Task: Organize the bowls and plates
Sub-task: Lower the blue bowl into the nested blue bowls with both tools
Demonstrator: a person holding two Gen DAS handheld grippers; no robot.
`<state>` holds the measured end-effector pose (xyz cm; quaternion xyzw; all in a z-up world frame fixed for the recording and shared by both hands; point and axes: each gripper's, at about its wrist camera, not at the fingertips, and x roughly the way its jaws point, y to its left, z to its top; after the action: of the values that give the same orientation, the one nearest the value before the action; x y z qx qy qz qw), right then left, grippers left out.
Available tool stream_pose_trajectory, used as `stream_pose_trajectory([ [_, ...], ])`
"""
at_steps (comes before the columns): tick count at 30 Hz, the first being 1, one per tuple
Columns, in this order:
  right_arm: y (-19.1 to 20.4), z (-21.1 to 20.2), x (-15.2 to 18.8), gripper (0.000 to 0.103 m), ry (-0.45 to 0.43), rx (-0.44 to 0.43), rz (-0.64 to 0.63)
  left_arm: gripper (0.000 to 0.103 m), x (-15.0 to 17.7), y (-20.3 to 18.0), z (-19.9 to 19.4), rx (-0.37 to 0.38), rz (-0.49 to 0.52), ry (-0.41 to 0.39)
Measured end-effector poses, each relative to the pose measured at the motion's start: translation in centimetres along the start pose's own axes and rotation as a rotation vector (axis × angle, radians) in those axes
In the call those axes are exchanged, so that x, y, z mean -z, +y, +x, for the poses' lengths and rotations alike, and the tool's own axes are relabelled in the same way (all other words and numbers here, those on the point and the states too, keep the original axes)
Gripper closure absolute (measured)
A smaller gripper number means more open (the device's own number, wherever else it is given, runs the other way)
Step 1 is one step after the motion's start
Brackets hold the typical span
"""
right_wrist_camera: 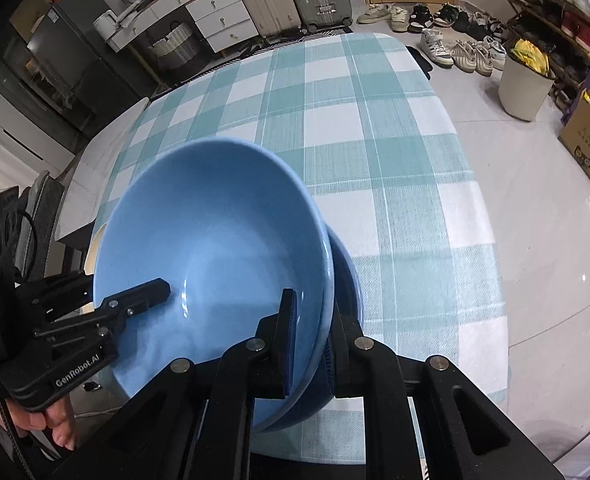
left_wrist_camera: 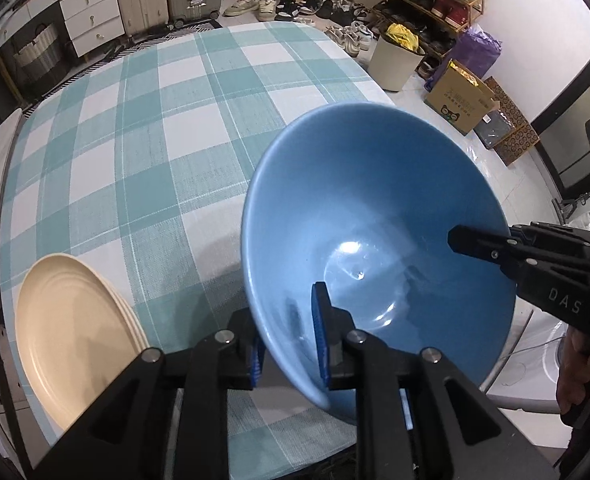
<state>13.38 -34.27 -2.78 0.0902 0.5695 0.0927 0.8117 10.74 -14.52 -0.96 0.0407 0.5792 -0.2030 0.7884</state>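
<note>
A blue bowl point(left_wrist_camera: 375, 216) fills the left wrist view, tilted above the checked tablecloth. My left gripper point(left_wrist_camera: 291, 336) is shut on its near rim, one pad inside and one outside. My right gripper point(right_wrist_camera: 309, 340) is shut on the opposite rim; it shows in the left wrist view point(left_wrist_camera: 495, 252) at the right. In the right wrist view the blue bowl point(right_wrist_camera: 215, 248) sits nested in a second blue bowl point(right_wrist_camera: 351, 280) beneath it. A stack of beige plates point(left_wrist_camera: 71, 332) lies on the table's near left.
The teal and white checked tablecloth point(left_wrist_camera: 143, 140) covers the table. On the floor beyond are a white bin point(left_wrist_camera: 395, 60), a cardboard box point(left_wrist_camera: 461, 100), shoes and a shoe rack. Suitcases and drawers stand at the far wall.
</note>
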Motion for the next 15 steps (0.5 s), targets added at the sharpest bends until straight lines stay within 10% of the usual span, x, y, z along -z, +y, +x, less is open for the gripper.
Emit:
stream_pose_trajectory([
  [15,-0.9,0.5,2.1,0.087,-0.021,0.012,-0.016,0.082,1.8,-0.4,1.2,-0.101,0.046,-0.024],
])
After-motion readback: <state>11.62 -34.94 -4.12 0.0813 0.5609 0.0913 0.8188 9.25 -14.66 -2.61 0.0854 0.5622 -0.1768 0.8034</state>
